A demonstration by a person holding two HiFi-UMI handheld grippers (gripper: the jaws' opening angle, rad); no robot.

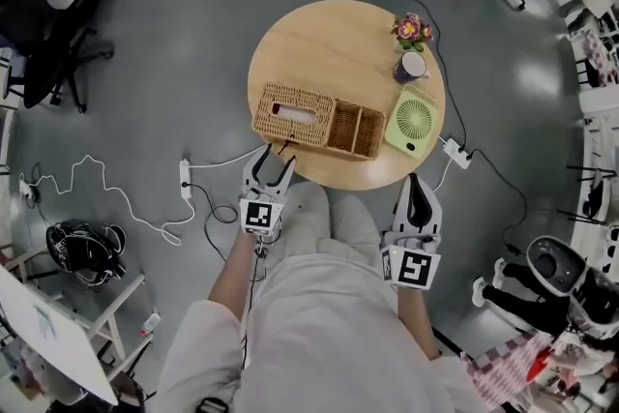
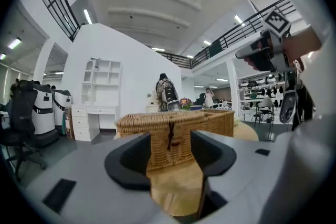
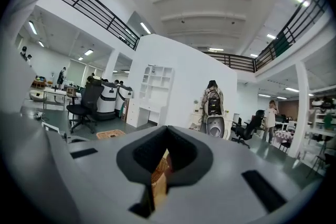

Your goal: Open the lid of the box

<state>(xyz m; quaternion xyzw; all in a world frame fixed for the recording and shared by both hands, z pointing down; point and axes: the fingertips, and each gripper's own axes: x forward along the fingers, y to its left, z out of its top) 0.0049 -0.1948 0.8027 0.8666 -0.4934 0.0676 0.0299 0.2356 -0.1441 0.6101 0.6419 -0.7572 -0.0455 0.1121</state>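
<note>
A wicker box (image 1: 314, 119) lies on the round wooden table (image 1: 329, 34), near its front edge. A woven lid with a slot (image 1: 293, 114) lies flat over the box's left part; the right part shows open compartments (image 1: 355, 130). My left gripper (image 1: 275, 160) is open just short of the box's front left wall. In the left gripper view the box (image 2: 157, 126) and its dark front latch (image 2: 169, 136) stand beyond the gap of my left gripper (image 2: 170, 157), nothing between the pads. My right gripper (image 1: 418, 184) is shut and empty below the table's front right edge; its view (image 3: 167, 136) shows the tips meeting.
A green fan (image 1: 415, 119), a mug (image 1: 411, 67) and a small flower pot (image 1: 411, 30) stand on the table's right side. A power strip (image 1: 455, 153) and white cables (image 1: 116, 193) lie on the grey floor. Chairs stand at the far left.
</note>
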